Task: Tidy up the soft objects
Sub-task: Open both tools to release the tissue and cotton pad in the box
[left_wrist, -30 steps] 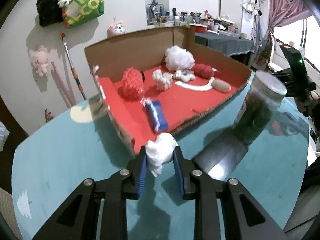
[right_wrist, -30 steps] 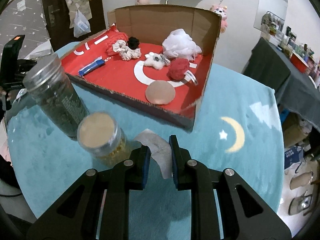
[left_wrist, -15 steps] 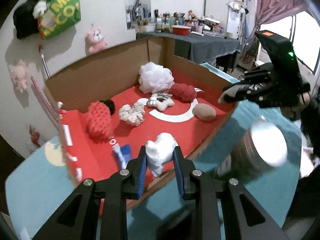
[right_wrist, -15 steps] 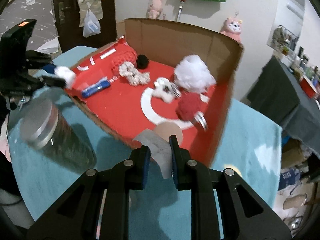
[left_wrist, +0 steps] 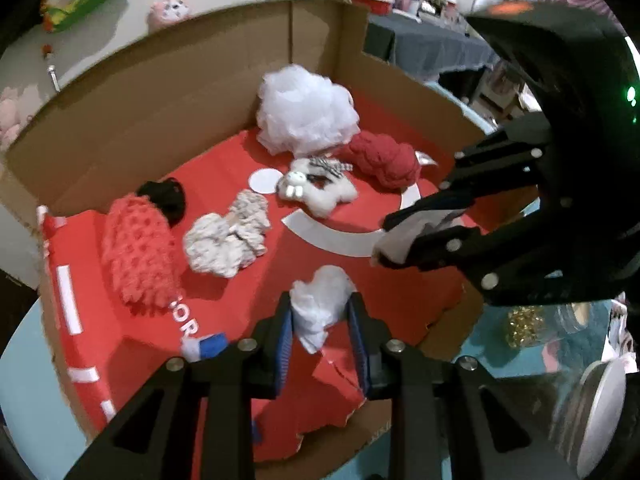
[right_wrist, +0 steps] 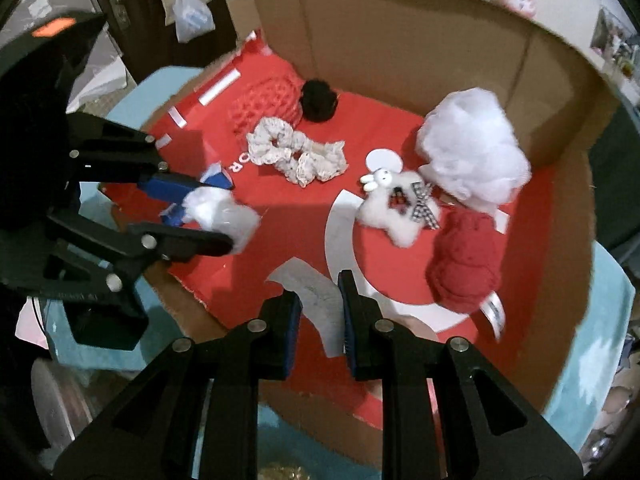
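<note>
Over the red-lined cardboard box (right_wrist: 400, 40): left gripper (left_wrist: 320, 316) pinching a white fluffy tuft (left_wrist: 320, 304), right gripper (right_wrist: 320, 304) pinching a thin grey, seemingly fabric scrap (right_wrist: 316, 296); risk: the closely spaced grippers colliding, or either piece dropping outside the low near wall.

We see both views under dim, even indoor light, with colours a little washed. The fisheye bends the cardboard box (left_wrist: 132, 120) walls into arcs and blackens the corners. In the left wrist view the right tongs (left_wrist: 404, 236) smear with motion blur, and the jar lid (left_wrist: 600, 396) at lower right is soft with a pale sheen. Soft shadows lie on the red floor beside the white mesh puff (right_wrist: 472, 144). Background shelves are unfocused.
</note>
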A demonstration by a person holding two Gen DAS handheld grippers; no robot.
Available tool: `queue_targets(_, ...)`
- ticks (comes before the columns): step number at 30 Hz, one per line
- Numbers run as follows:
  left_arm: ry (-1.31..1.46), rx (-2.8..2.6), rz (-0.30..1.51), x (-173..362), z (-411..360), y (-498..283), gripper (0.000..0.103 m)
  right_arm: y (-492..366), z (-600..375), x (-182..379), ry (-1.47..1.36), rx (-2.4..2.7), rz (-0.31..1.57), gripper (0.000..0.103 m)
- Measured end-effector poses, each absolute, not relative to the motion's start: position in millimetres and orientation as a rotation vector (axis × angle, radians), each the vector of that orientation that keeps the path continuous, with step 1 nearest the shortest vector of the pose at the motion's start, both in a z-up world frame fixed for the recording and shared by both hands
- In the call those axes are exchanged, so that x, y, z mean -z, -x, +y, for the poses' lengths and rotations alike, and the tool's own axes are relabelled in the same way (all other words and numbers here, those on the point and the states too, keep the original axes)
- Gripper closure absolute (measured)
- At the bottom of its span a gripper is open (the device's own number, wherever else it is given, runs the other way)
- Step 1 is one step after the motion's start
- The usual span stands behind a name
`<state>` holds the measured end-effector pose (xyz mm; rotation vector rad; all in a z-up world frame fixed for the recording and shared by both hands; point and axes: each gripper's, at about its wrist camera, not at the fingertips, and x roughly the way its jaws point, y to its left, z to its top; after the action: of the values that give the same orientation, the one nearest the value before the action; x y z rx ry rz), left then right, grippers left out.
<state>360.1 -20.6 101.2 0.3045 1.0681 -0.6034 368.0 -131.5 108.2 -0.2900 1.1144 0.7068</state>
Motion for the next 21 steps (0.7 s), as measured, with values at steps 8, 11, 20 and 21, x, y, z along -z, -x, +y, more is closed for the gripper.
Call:
queue_targets(8, -0.335, 0.594, 1.125, -81.8, -29.0, -367.3, 0.073, -386.1, -117.9, -88.4, 0.310, -0.691, 1.221, 0.085)
queue_targets(11, -0.330, 0.595, 1.126, -82.0, -27.3, -367.0, 0.073, -388.6, -116.3, -83.7, 0.304, -0.689, 1.252, 0.085)
queue_targets(20, -0.328, 0.570, 1.125, -80.0, -24.1, -371.7, 0.058, -396.6, -112.5, -82.2, 0.302, -0.681, 1.273, 0.083)
queue_targets(21, -0.324, 0.570, 1.122, -81.1, -22.6, -371.0, 0.057, -397.5, -112.0, -82.2, 0.300, -0.677, 1.275, 0.082)
